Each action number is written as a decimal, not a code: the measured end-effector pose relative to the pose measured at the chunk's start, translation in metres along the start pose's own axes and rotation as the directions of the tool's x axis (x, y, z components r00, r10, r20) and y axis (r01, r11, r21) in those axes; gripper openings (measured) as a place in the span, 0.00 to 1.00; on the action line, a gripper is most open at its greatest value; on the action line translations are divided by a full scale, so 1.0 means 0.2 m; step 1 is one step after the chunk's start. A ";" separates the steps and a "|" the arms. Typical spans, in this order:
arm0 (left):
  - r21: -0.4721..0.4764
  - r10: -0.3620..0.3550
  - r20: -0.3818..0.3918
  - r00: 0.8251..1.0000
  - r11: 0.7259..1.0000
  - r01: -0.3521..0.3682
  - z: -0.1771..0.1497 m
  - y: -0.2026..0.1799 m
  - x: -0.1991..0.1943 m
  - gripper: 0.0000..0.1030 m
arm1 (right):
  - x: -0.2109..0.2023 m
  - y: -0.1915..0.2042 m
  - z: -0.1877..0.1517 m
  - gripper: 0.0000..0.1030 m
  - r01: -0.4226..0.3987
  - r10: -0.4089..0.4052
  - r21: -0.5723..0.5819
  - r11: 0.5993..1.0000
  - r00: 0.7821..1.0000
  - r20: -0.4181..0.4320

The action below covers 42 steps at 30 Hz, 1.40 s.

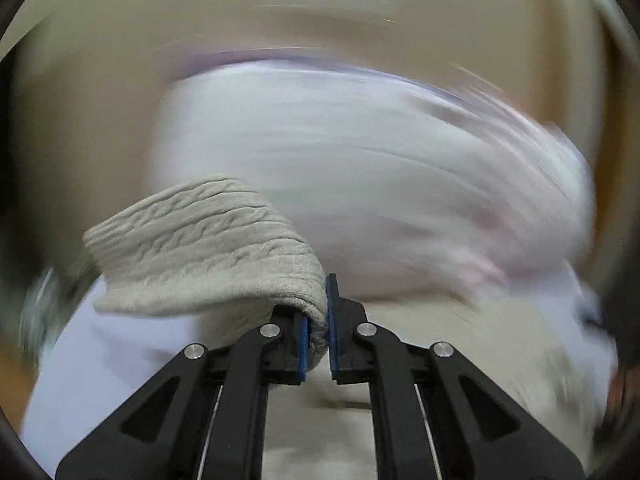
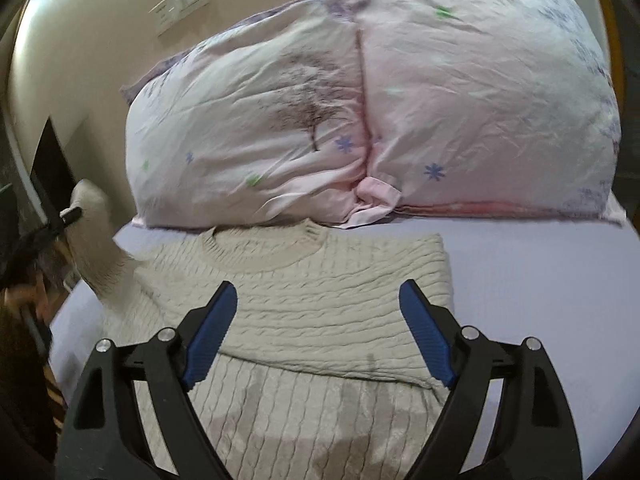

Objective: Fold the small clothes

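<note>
Left wrist: left hand-held gripper [image 1: 318, 330] pinches sweater sleeve [image 1: 208, 248].

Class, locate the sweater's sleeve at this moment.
The sleeve is lifted at the left edge of the right wrist view, pinched in the left gripper, beside the sweater below the pillows.

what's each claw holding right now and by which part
The left claw is shut on the cream knit sweater, pinching the ribbed cuff end of its sleeve. The right claw is open above the sweater, holding nothing.
</note>
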State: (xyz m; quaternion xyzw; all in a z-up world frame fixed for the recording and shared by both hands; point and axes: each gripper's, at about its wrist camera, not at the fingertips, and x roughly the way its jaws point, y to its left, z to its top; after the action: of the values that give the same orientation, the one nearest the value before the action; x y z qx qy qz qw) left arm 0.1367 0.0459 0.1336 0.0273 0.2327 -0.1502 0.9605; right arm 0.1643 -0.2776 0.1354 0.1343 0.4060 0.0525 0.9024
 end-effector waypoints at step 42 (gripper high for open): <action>-0.270 -0.052 -0.275 0.960 0.963 -0.025 -0.85 0.22 -0.39 0.75 | 0.10 -0.36 -0.17 0.22 0.067 -0.037 0.395 0.916 0.996 -0.084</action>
State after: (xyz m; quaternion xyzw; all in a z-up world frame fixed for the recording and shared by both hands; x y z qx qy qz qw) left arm 0.0092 0.1305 0.0182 -0.0848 0.3844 -0.1182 0.9116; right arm 0.1503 -0.3361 0.0789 0.3016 0.4451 -0.0501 0.8417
